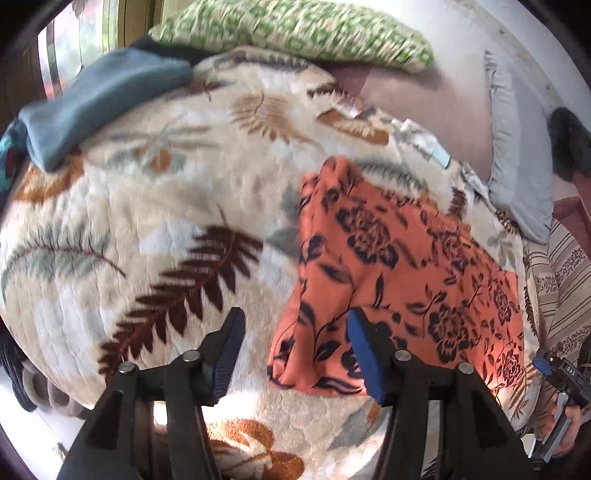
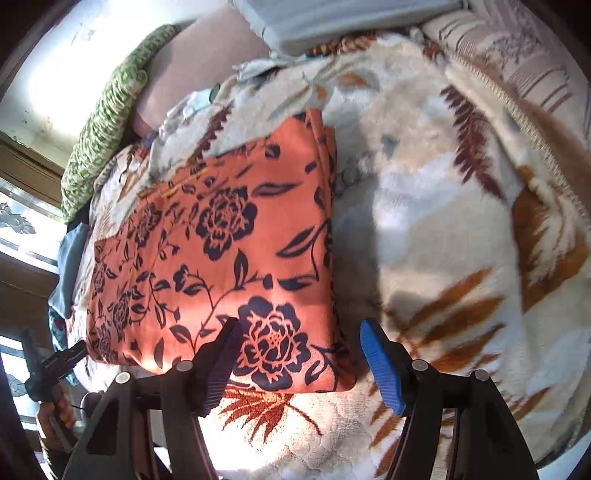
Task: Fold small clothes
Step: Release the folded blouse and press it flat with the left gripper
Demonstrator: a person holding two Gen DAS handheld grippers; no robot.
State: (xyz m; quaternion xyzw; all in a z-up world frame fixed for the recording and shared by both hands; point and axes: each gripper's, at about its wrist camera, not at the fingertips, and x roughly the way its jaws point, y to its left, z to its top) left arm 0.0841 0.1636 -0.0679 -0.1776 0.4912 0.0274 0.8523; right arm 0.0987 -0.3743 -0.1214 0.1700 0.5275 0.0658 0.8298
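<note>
Covering nearly the whole of both views, the leaf-print blanket spreads under me. On it lies the orange flowered cloth, folded flat, filling the left centre of the right wrist view and the right centre of the left one. A green patterned pillow sits at the top, a blue-grey garment upper left. My left gripper hangs with jaws released above the cloth's near edge; my right gripper likewise stands parted over its near corner, grasping nothing.
</note>
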